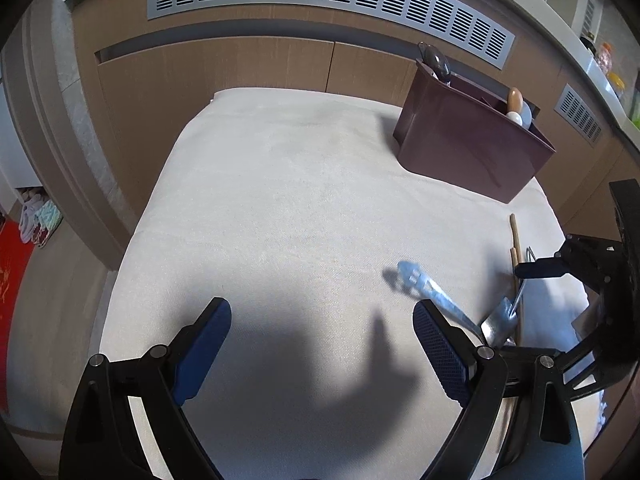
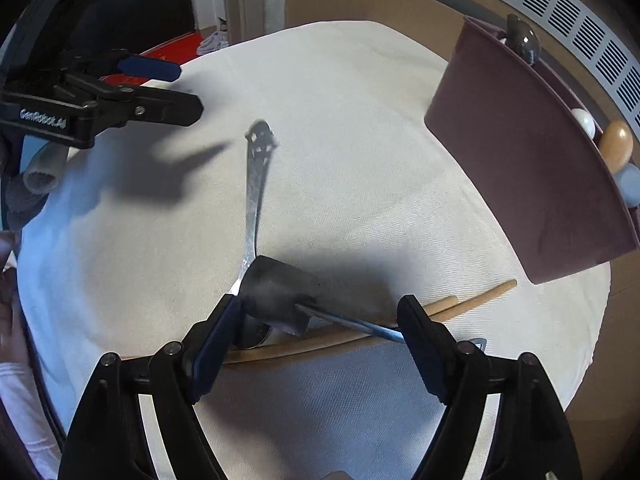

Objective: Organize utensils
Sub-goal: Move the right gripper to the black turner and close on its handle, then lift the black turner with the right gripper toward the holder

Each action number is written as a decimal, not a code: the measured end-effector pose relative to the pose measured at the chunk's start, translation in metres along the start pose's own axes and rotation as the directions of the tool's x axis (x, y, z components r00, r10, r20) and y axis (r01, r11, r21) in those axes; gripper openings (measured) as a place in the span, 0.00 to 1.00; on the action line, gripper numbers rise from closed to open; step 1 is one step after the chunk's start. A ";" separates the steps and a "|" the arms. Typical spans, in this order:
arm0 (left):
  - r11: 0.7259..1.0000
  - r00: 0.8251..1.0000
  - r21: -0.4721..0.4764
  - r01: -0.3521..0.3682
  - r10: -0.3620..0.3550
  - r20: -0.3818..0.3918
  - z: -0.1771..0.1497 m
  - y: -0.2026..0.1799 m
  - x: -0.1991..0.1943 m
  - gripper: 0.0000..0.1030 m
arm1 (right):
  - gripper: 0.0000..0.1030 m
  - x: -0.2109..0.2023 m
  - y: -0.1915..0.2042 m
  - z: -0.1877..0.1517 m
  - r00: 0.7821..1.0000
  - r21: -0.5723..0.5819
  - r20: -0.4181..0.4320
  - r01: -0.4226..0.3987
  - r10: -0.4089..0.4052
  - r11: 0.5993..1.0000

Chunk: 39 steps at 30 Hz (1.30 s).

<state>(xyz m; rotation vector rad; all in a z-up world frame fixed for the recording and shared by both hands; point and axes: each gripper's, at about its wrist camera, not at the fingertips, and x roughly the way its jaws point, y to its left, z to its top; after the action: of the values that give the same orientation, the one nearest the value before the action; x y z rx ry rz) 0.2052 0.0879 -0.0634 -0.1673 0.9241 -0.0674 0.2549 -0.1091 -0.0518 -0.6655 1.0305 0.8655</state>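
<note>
- Two grippers are seen over a table draped in a pale cloth (image 1: 280,200); no robot arm, just handheld rigs.
- left gripper (image 1: 322,350) is held wide open over bare cloth; nothing is caught between its blue pads (image 1: 208,344), only shadow.
- right gripper (image 2: 316,340) is pointed steeply down at the utensil pile; its jaws are spread, with the small metal spatula (image 2: 276,292) lying between them; the left pad looks to be right against the blade's edge, though whether it actually touches can't be told; the right pad crosses in front of the spatula's thin handle (image 2: 360,326) without any visible squeeze, so it's read as open, not gripping.
- a silver spoon (image 2: 254,208) with a cut-out handle end is laid on the cloth, its handle running toward 12 o'clock from the spatula; its bowl is tucked under the blade down at the pile.
- two wooden sticks (image 2: 460,304), chopsticks by the look of them, are laid under the spatula, running off toward 3 o'clock.
- a brown utensil holder (image 2: 528,168) is stood at about 2 o'clock in the right wrist view, well apart from the pile; a dark spoon head (image 2: 520,38), a white one (image 2: 584,120) and a wooden one (image 2: 616,144) are poking out of its top.
- in the left wrist view the same pile is found at 4 o'clock, just beside the left gripper's right finger.
</note>
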 end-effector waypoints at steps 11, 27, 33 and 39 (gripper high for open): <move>1.000 1.000 0.006 -0.001 0.001 -0.014 -0.004 -0.001 0.001 0.89 | 0.80 -0.006 0.008 -0.011 0.998 -0.169 0.024 0.061 -0.057 0.984; 0.998 0.998 0.052 0.040 -0.037 -0.060 -0.009 -0.026 0.009 0.90 | 0.52 0.020 -0.021 0.024 0.994 0.147 0.064 0.074 -0.084 0.986; 0.995 0.999 0.092 0.031 -0.027 -0.039 -0.013 -0.032 -0.006 0.90 | 0.39 0.025 -0.026 0.036 0.998 0.124 0.068 -0.013 0.005 0.992; 0.996 0.999 0.070 0.045 -0.043 -0.026 -0.011 -0.028 -0.011 0.90 | 0.06 -0.022 -0.030 0.022 0.994 0.276 0.090 0.036 -0.063 0.961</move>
<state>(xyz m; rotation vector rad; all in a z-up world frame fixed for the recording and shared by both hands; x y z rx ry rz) 0.1901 0.0603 -0.0561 -0.1213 0.9408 -0.1434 0.2854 -0.1130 -0.0213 -0.4088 1.0169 0.6885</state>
